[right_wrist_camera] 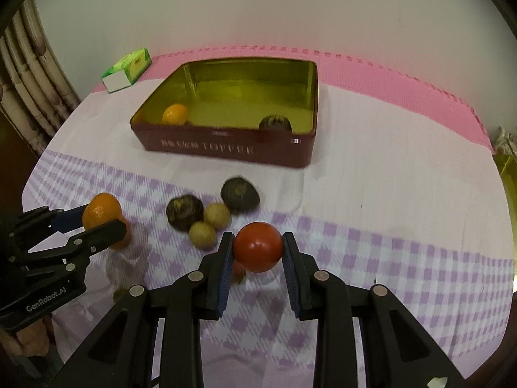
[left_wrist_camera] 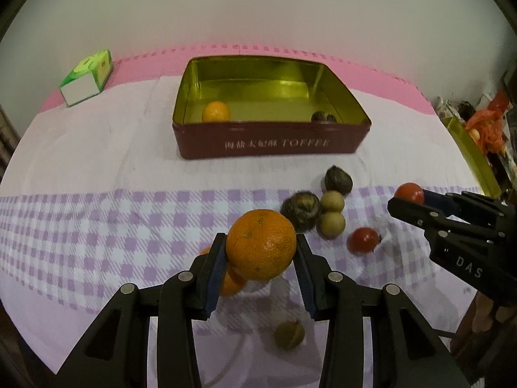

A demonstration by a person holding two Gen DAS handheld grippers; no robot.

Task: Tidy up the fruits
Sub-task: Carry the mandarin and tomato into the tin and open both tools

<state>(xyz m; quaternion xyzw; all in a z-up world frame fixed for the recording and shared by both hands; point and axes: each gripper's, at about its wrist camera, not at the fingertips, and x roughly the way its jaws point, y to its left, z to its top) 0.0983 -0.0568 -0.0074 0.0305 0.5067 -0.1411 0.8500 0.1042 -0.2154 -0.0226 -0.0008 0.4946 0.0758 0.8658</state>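
My left gripper (left_wrist_camera: 261,252) is shut on an orange (left_wrist_camera: 260,244), held above the checked cloth; it also shows in the right wrist view (right_wrist_camera: 100,210). My right gripper (right_wrist_camera: 258,252) is shut on a red tomato (right_wrist_camera: 257,246), seen too in the left wrist view (left_wrist_camera: 409,193). The open toffee tin (left_wrist_camera: 271,144) stands ahead, with an orange (left_wrist_camera: 216,111) and a dark fruit (left_wrist_camera: 323,117) inside. On the cloth lie two dark fruits (left_wrist_camera: 300,210) (left_wrist_camera: 338,179), two tan longans (left_wrist_camera: 332,201) (left_wrist_camera: 330,224), another tomato (left_wrist_camera: 363,240), another orange (left_wrist_camera: 230,283) and a tan fruit (left_wrist_camera: 289,334).
A green and white carton (left_wrist_camera: 86,77) lies at the back left on the pink mat. A second gold tin (left_wrist_camera: 473,156) with an orange bag sits at the right edge. A curtain (right_wrist_camera: 29,74) hangs at the left. The wall is behind the table.
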